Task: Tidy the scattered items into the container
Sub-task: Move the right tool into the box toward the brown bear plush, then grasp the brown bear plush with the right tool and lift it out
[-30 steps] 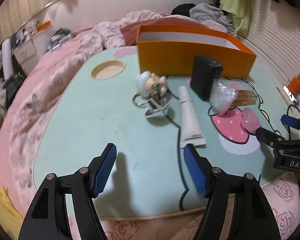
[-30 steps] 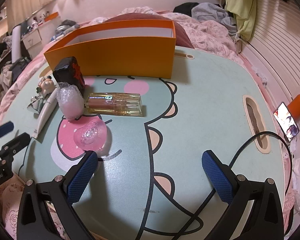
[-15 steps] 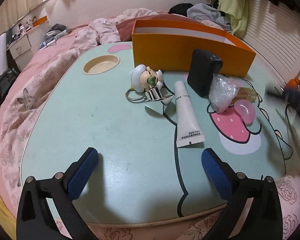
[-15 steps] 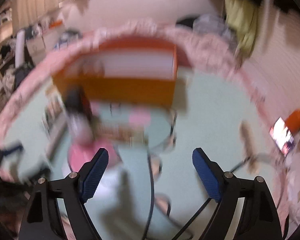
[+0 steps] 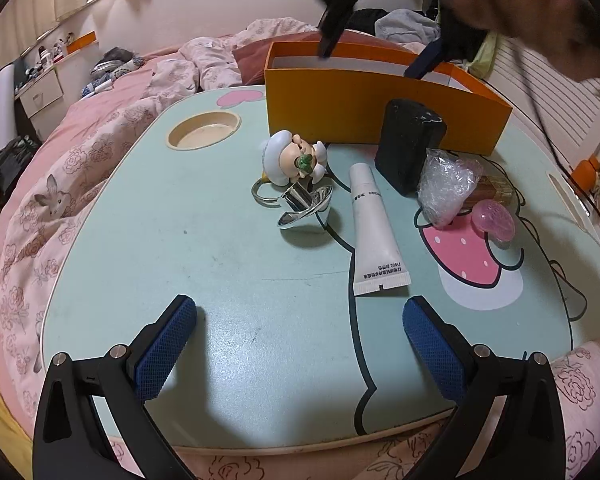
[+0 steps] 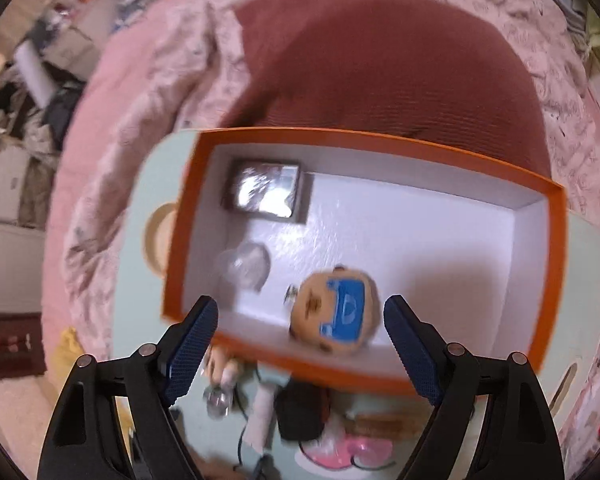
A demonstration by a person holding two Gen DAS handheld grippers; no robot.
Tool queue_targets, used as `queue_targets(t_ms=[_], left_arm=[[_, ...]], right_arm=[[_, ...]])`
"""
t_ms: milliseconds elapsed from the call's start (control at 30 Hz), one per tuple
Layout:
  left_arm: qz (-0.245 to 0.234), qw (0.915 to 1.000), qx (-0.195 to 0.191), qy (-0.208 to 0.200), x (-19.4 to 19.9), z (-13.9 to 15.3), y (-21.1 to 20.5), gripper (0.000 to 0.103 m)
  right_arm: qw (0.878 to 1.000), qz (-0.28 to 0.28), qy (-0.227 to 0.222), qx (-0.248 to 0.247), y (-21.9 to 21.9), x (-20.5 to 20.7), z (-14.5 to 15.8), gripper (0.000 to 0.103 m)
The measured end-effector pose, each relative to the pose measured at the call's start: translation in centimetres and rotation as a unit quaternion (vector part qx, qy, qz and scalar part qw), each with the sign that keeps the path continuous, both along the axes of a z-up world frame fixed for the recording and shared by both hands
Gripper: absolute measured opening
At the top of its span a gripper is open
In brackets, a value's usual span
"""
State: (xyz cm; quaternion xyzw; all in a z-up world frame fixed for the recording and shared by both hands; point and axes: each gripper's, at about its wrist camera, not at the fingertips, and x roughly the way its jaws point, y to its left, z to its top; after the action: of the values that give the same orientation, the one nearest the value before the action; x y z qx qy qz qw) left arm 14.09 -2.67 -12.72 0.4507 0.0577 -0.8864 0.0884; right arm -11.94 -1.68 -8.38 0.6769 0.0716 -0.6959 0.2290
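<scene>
right claw open | orange box: three items | table: seven

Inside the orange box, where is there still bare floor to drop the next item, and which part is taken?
The orange box has bare white floor across its right half, up to the right wall. The left end is crowded: a dark shiny packet in the far-left corner, a clear round piece below it, a tan plush with blue patch by the near wall.
</scene>
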Motion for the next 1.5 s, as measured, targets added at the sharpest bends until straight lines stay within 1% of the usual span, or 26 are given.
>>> queue_targets(t_ms=[67, 133, 233, 333, 367, 567, 600, 667, 700, 733, 800, 833, 867, 900, 967, 1000, 1033, 1267, 1367, 1500], left_arm=[[-0.001, 1.0, 0.001, 0.001, 0.0, 0.0, -0.1, 0.103], [-0.001, 1.0, 0.002, 0.002, 0.0, 0.0, -0.1, 0.103], [-0.001, 1.0, 0.002, 0.003, 0.0, -0.1, -0.1, 0.103], [-0.001, 1.0, 0.003, 0.003, 0.0, 0.0, -0.2, 0.103], [-0.001, 1.0, 0.004, 0.002, 0.0, 0.0, -0.1, 0.103], [-0.001, 1.0, 0.004, 0.002, -0.1, 0.0, -0.2, 0.103], [-0.001, 1.0, 0.005, 0.002, -0.1, 0.0, -0.2, 0.103], [-0.001, 1.0, 0.004, 0.002, -0.1, 0.0, -0.2, 0.103], [-0.001, 1.0, 0.004, 0.002, -0.1, 0.0, -0.2, 0.103], [-0.001, 1.0, 0.004, 0.002, -0.1, 0.0, -0.2, 0.103], [-0.001, 1.0, 0.004, 0.002, -0.1, 0.0, -0.2, 0.103], [-0.001, 1.0, 0.004, 0.002, -0.1, 0.0, -0.2, 0.103], [-0.001, 1.0, 0.004, 0.002, -0.1, -0.1, -0.2, 0.103], [-0.001, 1.0, 0.004, 0.002, 0.0, -0.1, -0.2, 0.103], [-0.002, 1.0, 0.004, 0.001, -0.1, -0.1, -0.2, 0.103], [-0.002, 1.0, 0.004, 0.001, -0.1, -0.1, -0.2, 0.103], [-0.001, 1.0, 0.004, 0.002, 0.0, -0.1, -0.2, 0.103], [-0.002, 1.0, 0.004, 0.001, -0.1, -0.1, -0.2, 0.103], [-0.002, 1.0, 0.004, 0.001, -0.1, -0.1, -0.2, 0.103], [-0.002, 1.0, 0.004, 0.002, -0.1, 0.0, -0.2, 0.103]], right_arm=[[1.0, -0.009, -0.014, 0.006, -0.5, -0.6, -1.3, 0.086], [0.999, -0.012, -0.029, 0.028, -1.0, -0.9, -2.7, 0.086], [0.998, 0.0, -0.033, 0.053, -1.7, -0.5, -4.3, 0.086], [0.996, 0.031, -0.002, 0.081, -2.8, 0.5, -4.6, 0.087], [0.996, 0.032, 0.002, 0.082, -2.9, 0.7, -4.6, 0.087], [0.996, 0.028, -0.001, 0.081, -2.5, 0.6, -4.5, 0.086], [0.996, 0.026, -0.003, 0.082, -2.4, 0.6, -4.4, 0.084], [0.996, 0.023, -0.012, 0.084, -2.2, 0.6, -4.2, 0.075], [0.996, 0.022, -0.019, 0.084, -2.1, 0.5, -4.1, 0.065], [0.996, 0.018, -0.027, 0.085, -1.9, 0.5, -4.0, 0.06], [0.994, 0.013, -0.038, 0.097, -1.4, 0.1, -4.0, 0.06], [0.994, 0.011, -0.04, 0.1, -1.3, -0.1, -4.0, 0.065], [0.994, 0.009, -0.04, 0.104, -1.0, -0.3, -4.1, 0.065], [0.993, 0.005, -0.037, 0.112, -0.7, -0.5, -4.2, 0.065], [0.991, 0.006, -0.028, 0.132, -0.4, -0.7, -4.4, 0.061], [0.991, 0.009, -0.026, 0.134, -0.3, -0.7, -4.2, 0.058], [0.991, 0.013, -0.025, 0.134, -0.3, -0.7, -4.1, 0.051], [0.991, 0.014, -0.011, 0.129, -0.3, -0.7, -3.4, 0.045], [0.991, 0.0, 0.021, 0.131, 0.2, -1.0, -2.6, 0.044], [0.994, -0.011, 0.064, 0.087, 1.6, -0.7, 0.1, 0.044]])
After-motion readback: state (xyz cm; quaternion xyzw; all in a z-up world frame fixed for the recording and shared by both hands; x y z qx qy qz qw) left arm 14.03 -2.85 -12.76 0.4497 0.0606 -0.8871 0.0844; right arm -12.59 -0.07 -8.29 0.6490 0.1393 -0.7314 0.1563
